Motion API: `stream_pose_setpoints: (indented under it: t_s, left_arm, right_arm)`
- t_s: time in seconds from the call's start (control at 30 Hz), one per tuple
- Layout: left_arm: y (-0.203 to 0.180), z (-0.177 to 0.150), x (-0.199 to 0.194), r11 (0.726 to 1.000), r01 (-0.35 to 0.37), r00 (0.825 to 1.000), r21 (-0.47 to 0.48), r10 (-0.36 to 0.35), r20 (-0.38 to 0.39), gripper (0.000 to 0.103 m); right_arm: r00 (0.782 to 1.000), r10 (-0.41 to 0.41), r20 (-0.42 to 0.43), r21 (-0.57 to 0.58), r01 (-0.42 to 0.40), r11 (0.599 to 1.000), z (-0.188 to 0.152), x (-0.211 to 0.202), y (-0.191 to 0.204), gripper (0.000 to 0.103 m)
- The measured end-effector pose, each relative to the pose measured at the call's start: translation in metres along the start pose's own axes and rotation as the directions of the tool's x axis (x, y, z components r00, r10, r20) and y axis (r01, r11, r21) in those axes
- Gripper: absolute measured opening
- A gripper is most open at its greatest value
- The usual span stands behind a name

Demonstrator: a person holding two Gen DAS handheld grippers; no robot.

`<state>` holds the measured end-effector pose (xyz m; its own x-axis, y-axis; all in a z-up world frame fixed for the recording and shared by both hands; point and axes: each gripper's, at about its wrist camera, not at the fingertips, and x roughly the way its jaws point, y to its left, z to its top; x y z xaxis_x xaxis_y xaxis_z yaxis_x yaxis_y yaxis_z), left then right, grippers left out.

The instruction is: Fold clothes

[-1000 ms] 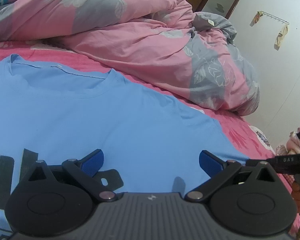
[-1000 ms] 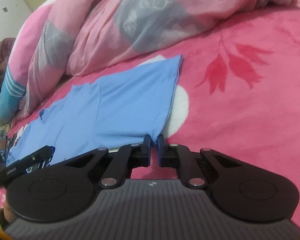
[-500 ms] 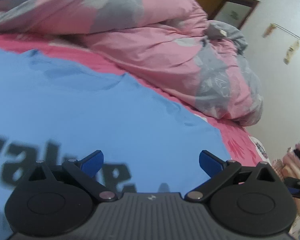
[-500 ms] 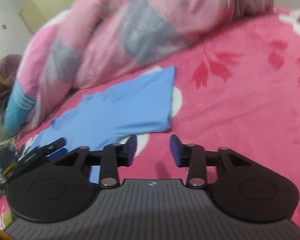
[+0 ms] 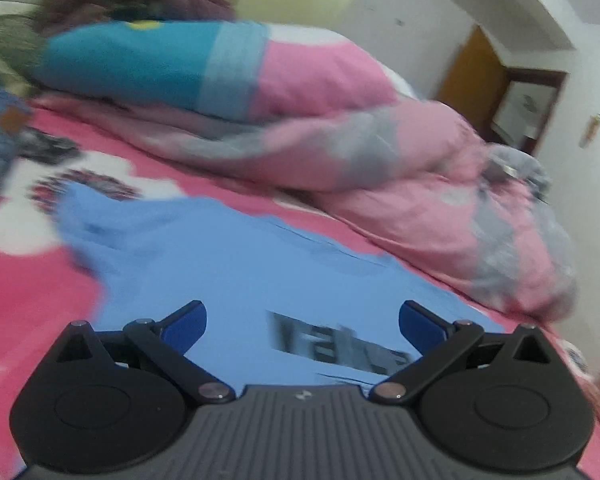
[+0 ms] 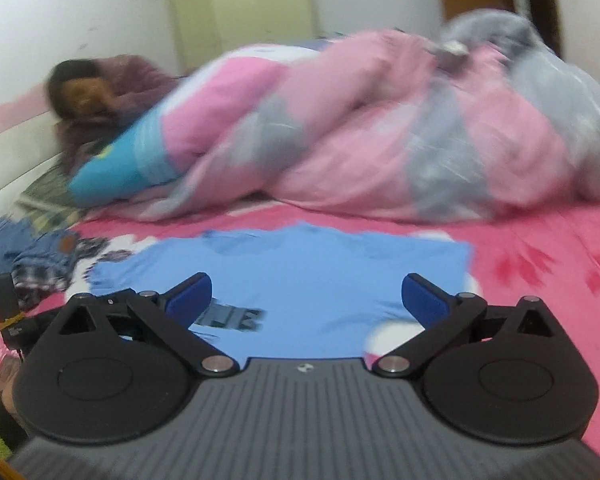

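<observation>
T-shirt point(image 6: 300, 276), light blue with dark lettering, is seen spread flat on the pink floral bedsheet point(image 6: 548, 264), in front of the heaped pink-and-grey duvet point(image 6: 400, 136). A second ago the right gripper point(image 6: 306, 300) was clamped at the shirt's right sleeve edge; now its jaws are opening, stand wide, and nothing is held between them, the sleeve being left flat on the sheet. A higher, more pulled-back view is given than before, with the whole shirt top in frame. Left gripper point(image 5: 302, 322) is likewise spread wide with nothing pinched, as it was earlier; its view has swung leftward, so the shirt's left sleeve point(image 5: 84, 216) and bare sheet beyond it are now shown, where only the collar and chest were seen before. Both frames are motion-blurred. Shirt's right edge is bordered by open sheet; far edge lies just short of the duvet. Jeans and checked clothing point(image 6: 40, 256) are piled near the left sleeve. A person is seen lying at the headboard behind a blue-and-pink pillow point(image 5: 172, 68).
</observation>
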<state>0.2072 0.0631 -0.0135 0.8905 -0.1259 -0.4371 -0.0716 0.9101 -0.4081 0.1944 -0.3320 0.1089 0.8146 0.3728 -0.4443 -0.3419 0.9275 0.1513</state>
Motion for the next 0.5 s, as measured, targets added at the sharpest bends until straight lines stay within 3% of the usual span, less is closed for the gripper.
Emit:
stream_pose_setpoints:
  t_s: [0.17, 0.3, 0.47, 0.5]
  left_arm:
    - [0.042, 0.027, 0.015, 0.988, -0.150, 0.988, -0.035, 0.152, 0.039, 0.103]
    - [0.069, 0.038, 0.036, 0.972, -0.233, 0.972, -0.028, 0.234, 0.026, 0.101]
    - [0.094, 0.042, 0.056, 0.958, -0.284, 0.959, -0.031, 0.284, 0.000, 0.084]
    - [0.097, 0.040, 0.057, 0.958, -0.284, 0.959, -0.033, 0.284, 0.000, 0.077]
  right_arm:
    - [0.997, 0.057, 0.046, -0.086, -0.053, 0.995, 0.003, 0.033, 0.063, 0.102]
    - [0.992, 0.126, -0.005, -0.115, -0.126, 0.985, 0.005, 0.071, 0.106, 0.102]
    - [0.983, 0.160, -0.092, -0.093, -0.169, 0.981, 0.005, 0.107, 0.137, 0.102]
    - [0.980, 0.164, -0.112, -0.097, -0.175, 0.980, 0.004, 0.113, 0.141, 0.102]
